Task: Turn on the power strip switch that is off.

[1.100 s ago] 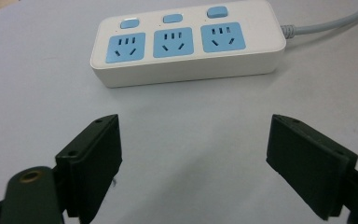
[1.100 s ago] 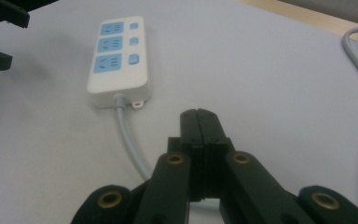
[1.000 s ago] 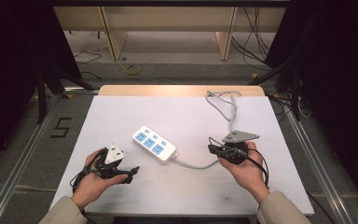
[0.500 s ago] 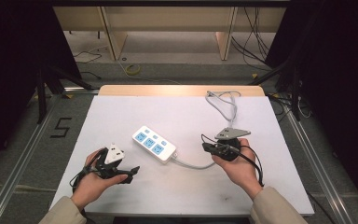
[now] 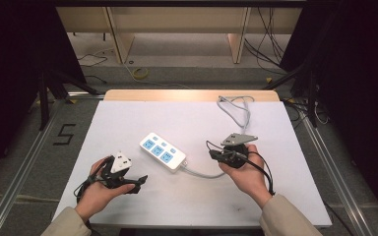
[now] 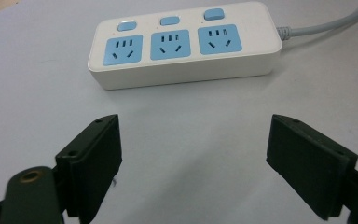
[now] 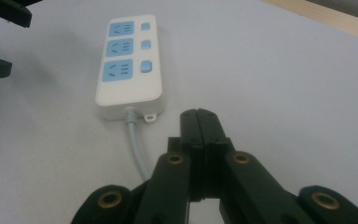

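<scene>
Lying between both tools point(image 5: 140, 181) point(image 5: 212, 155), power strip point(image 5: 163, 151) untouched.

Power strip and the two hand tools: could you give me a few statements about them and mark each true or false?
1. The power strip has three blue sockets. True.
2. The left tool is shut. False: its jaws stand wide apart.
3. The right tool is shut on nothing. True.
4. A plug sits in one socket. False: all three are free.
5. The strip's cable runs toward the right tool. True.
</scene>
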A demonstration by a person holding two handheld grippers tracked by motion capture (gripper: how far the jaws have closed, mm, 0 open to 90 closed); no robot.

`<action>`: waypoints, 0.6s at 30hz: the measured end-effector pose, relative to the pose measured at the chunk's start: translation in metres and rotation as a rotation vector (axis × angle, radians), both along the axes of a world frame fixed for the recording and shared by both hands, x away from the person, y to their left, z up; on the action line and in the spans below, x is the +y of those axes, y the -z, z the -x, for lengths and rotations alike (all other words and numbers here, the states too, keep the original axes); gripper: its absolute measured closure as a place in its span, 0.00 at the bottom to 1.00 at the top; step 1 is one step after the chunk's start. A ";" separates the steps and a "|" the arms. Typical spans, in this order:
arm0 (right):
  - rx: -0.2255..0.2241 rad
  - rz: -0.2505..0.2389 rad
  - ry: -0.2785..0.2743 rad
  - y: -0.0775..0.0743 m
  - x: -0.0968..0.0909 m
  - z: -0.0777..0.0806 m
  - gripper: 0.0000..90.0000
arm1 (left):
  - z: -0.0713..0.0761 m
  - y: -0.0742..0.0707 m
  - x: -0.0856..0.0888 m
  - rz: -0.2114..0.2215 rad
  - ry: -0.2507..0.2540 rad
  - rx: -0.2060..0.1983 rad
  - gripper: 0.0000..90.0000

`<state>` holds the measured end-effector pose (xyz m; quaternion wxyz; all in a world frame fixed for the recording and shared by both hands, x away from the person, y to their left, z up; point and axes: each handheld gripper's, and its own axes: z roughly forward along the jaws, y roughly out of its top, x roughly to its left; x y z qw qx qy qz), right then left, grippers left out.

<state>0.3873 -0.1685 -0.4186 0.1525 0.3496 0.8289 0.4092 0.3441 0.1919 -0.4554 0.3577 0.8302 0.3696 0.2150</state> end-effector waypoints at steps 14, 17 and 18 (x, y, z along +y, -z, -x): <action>-0.003 0.013 -0.011 -0.001 0.014 -0.005 1.00 | 0.000 0.000 0.000 0.000 0.001 0.002 0.20; 0.001 0.015 -0.012 -0.001 0.017 -0.006 1.00 | 0.001 0.000 0.000 0.001 0.000 0.001 0.20; 0.001 0.015 -0.012 -0.001 0.017 -0.006 1.00 | 0.001 0.000 0.000 0.001 0.000 0.001 0.20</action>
